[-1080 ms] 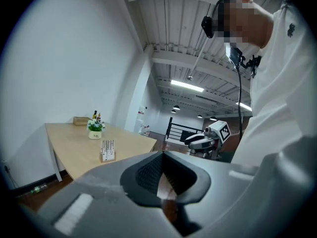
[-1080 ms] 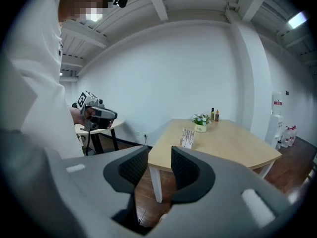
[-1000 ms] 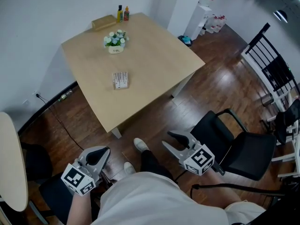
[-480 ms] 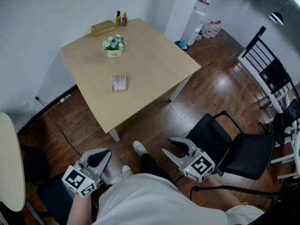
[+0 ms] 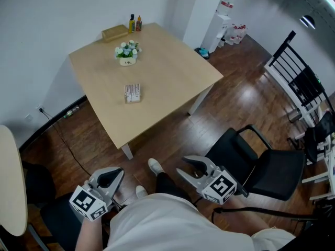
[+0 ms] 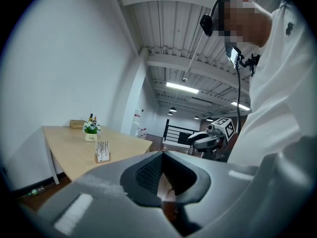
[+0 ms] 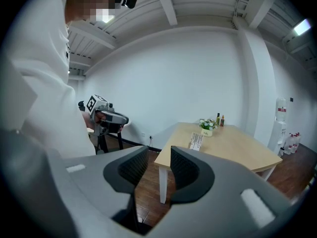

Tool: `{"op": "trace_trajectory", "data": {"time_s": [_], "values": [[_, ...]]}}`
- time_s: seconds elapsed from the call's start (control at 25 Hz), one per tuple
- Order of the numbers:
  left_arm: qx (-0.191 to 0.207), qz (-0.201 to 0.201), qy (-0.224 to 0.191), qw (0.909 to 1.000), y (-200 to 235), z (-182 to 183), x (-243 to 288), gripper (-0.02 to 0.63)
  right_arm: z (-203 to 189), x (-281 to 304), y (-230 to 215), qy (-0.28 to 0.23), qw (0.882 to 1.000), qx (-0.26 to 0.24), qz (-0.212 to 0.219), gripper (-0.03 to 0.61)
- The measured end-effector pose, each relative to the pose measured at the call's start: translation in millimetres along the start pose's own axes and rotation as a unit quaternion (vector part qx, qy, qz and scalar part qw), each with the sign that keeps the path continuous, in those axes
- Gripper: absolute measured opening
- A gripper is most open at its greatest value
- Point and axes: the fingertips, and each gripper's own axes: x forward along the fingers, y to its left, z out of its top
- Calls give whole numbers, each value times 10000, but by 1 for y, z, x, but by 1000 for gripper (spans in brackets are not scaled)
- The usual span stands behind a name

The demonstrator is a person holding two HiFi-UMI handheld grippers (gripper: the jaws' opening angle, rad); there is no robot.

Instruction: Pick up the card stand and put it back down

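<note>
table: holds the things up, too far away for both tools to reach.
left gripper: squeezed closed, empty, held low, well off the table.
right gripper: jaws apart, empty, well off the table too.
card stand: stands upright near the table's middle, nobody holding it.

Wooden table, card stand, flowerpot, bottles, box

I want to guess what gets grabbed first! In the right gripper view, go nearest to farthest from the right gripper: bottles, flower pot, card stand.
1. card stand, on the table's nearer part.
2. flower pot, behind the stand.
3. bottles, at the table's far edge, by the wall.
</note>
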Motion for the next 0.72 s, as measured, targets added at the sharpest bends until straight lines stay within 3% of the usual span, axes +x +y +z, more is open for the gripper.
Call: {"op": "trace_trajectory", "data": {"time_s": [0.72], "values": [[-42, 18, 2, 10000, 6, -2, 0, 3, 4, 13, -1, 28, 9998, -92, 157, 143]]}}
